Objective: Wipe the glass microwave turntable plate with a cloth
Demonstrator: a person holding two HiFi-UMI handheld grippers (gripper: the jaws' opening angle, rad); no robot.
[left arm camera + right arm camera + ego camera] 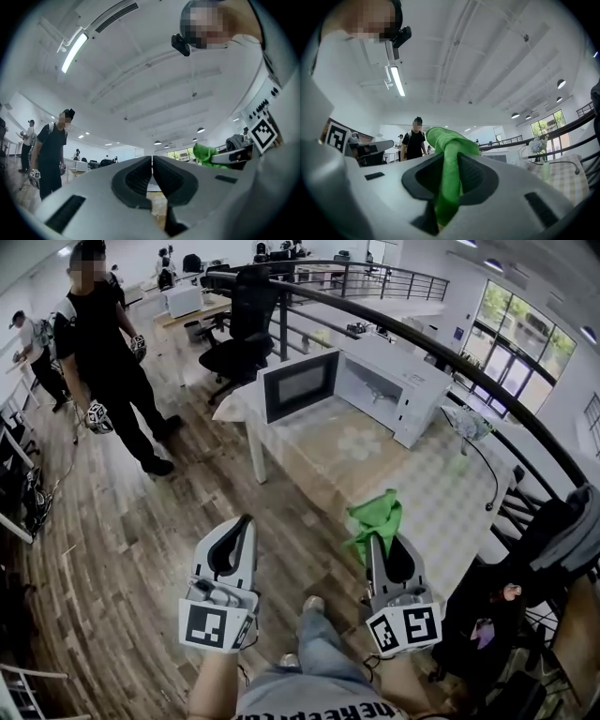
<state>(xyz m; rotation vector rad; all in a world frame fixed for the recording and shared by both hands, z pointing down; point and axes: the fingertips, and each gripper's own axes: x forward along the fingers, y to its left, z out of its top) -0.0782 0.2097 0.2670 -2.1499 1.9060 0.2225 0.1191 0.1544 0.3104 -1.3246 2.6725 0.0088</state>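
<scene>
A white microwave stands on the far part of the table with its door swung open to the left. Its cavity is lit, but the glass plate inside is too small to make out. My right gripper is held up before the table's near edge, shut on a green cloth that bunches above the jaws. The right gripper view shows the cloth pinched between the pads. My left gripper is level with it to the left, over the floor, shut and empty.
A person with grippers stands on the wooden floor to the left. A vase of flowers and a black gooseneck stalk are at the table's right side. A curved railing runs behind it, and an office chair stands beyond.
</scene>
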